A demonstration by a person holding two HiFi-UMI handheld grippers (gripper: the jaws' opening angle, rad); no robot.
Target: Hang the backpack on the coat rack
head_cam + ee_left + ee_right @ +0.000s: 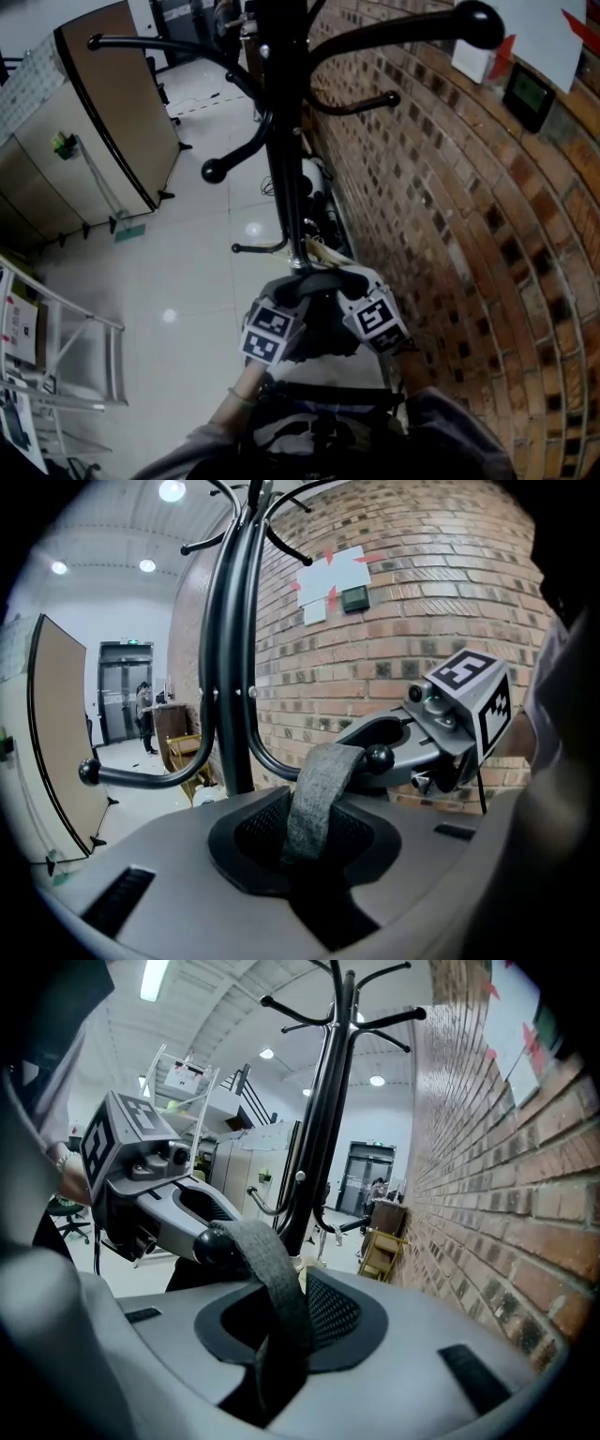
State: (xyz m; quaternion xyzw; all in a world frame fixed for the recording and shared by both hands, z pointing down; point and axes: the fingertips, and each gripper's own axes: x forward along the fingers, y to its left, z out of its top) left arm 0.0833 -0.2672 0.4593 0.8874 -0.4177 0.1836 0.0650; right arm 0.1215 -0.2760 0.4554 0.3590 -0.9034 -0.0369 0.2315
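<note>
The black coat rack [286, 141] stands against the brick wall, its ball-tipped hooks spreading out from the pole. Both grippers meet just in front of the pole, low down. My left gripper [298, 298] and right gripper [345, 289] are each shut on the backpack's grey top strap [317, 785], one from each side. In the gripper views the strap [272, 1279] loops over a hook's ball tip [378, 757]. The dark backpack [319, 427] hangs below the grippers, mostly hidden by them and by my arms.
A brick wall [450, 234] with a small screen and papers runs along the right. A wooden partition [103, 122] stands at the left, a white metal frame [66, 347] at the lower left. Small items lie near the rack's base [314, 192].
</note>
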